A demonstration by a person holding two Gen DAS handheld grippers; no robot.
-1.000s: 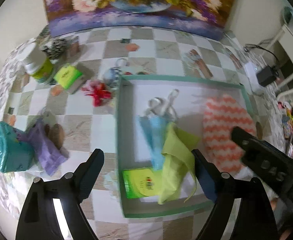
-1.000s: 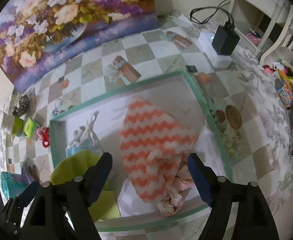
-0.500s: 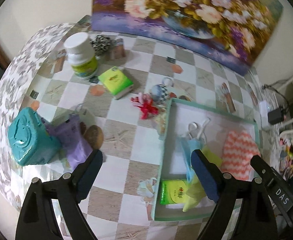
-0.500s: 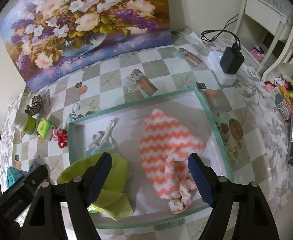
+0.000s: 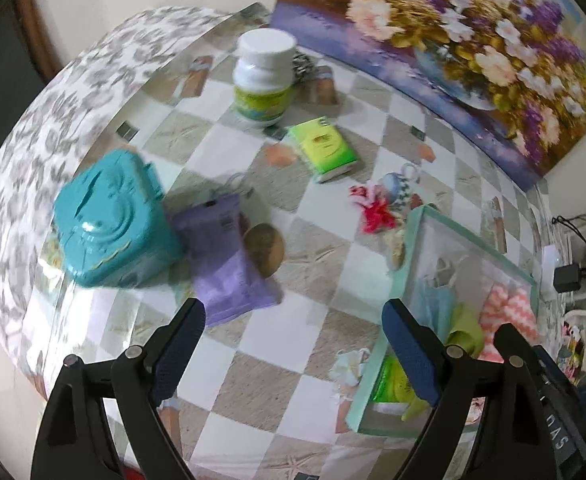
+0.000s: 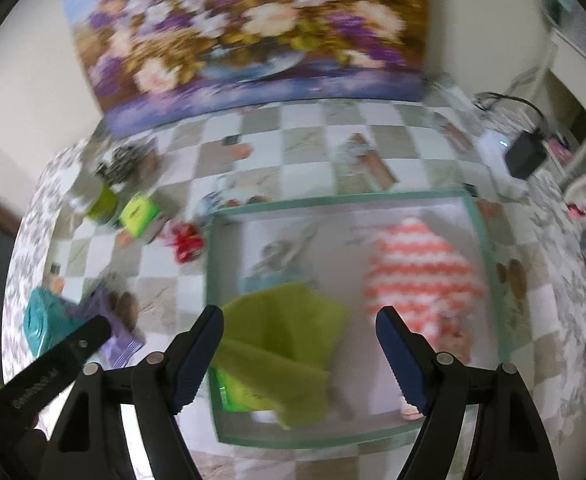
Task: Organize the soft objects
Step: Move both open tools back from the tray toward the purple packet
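A shallow green-rimmed tray (image 6: 489, 264) (image 5: 413, 232) lies on the checked table. In it are an orange-and-white zigzag cloth (image 6: 417, 272), a lime-green cloth (image 6: 281, 332), a light-blue face mask (image 6: 277, 276) and a green tissue pack (image 5: 393, 380). Left of the tray lie a purple soft pack (image 5: 229, 264), a red hair tie (image 5: 375, 210) and a second green tissue pack (image 5: 323, 146). My left gripper (image 5: 293, 332) is open over bare table, just right of the purple pack. My right gripper (image 6: 299, 340) is open above the lime cloth, holding nothing.
A teal lidded box (image 5: 109, 216) stands against the purple pack. A white bottle with a green label (image 5: 263, 80) and a dark patterned scrunchie (image 6: 123, 160) sit at the back left. A flower painting (image 6: 249, 28) leans on the wall. A black charger (image 6: 527, 156) lies far right.
Both grippers have swung left across the table. The left view has left the tray and now centres on the purple pack and teal box. The right view has slid from the zigzag cloth to the lime cloth.
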